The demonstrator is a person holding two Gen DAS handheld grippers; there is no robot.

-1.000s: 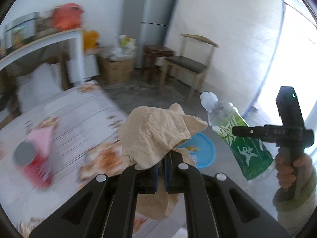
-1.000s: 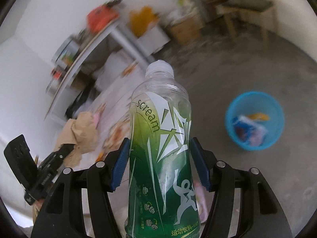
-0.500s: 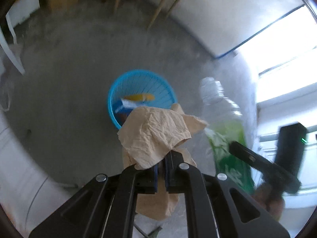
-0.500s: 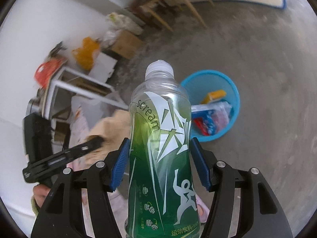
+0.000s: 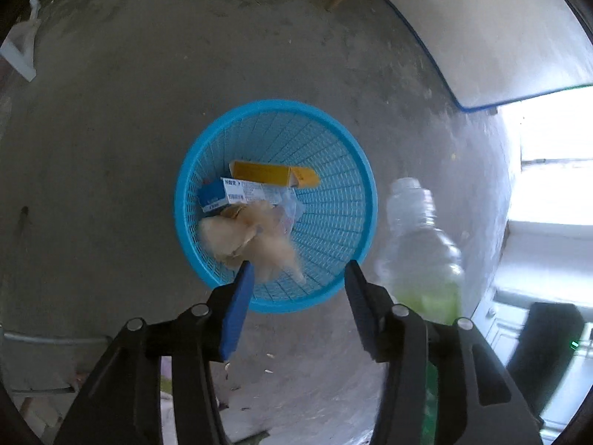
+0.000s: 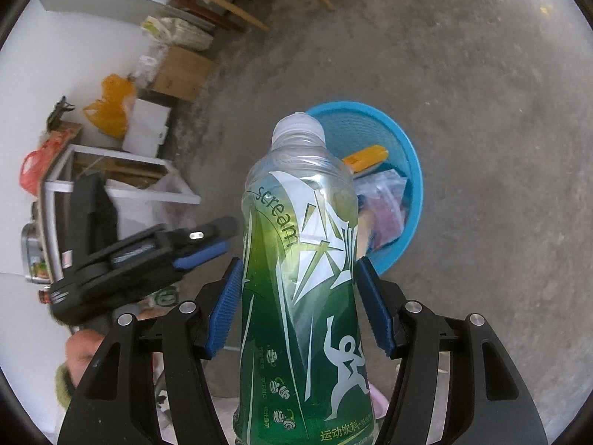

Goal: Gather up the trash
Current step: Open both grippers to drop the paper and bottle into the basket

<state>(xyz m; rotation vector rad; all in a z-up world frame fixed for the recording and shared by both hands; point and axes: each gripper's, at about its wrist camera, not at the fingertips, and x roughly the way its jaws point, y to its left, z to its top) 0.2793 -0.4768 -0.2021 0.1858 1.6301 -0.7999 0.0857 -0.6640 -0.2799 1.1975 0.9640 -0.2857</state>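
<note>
My left gripper (image 5: 298, 278) is open and empty above the blue mesh basket (image 5: 333, 141) on the floor. A tan crumpled tissue (image 5: 255, 237), blurred, is inside the basket's opening just beyond the fingertips. A yellow box (image 5: 274, 174) and a blue-and-white packet (image 5: 229, 196) lie in the basket. My right gripper (image 6: 298, 282) is shut on a green-labelled plastic bottle (image 6: 304, 278), held upright; the bottle also shows in the left wrist view (image 5: 422, 244). The basket (image 6: 411, 170) shows behind the bottle, and the left gripper (image 6: 211, 237) is at its left.
Bare concrete floor (image 5: 111, 111) surrounds the basket. Wooden chair legs (image 6: 259, 3), a cardboard box (image 6: 181, 70), a yellow bag (image 6: 111, 111) and a white frame table (image 6: 122, 178) stand along the wall. A bright doorway (image 5: 548, 163) is at the right.
My left gripper opened and let go of the tan tissue, which dropped towards the basket. Both grippers moved closer over the basket. The right gripper still holds the bottle.
</note>
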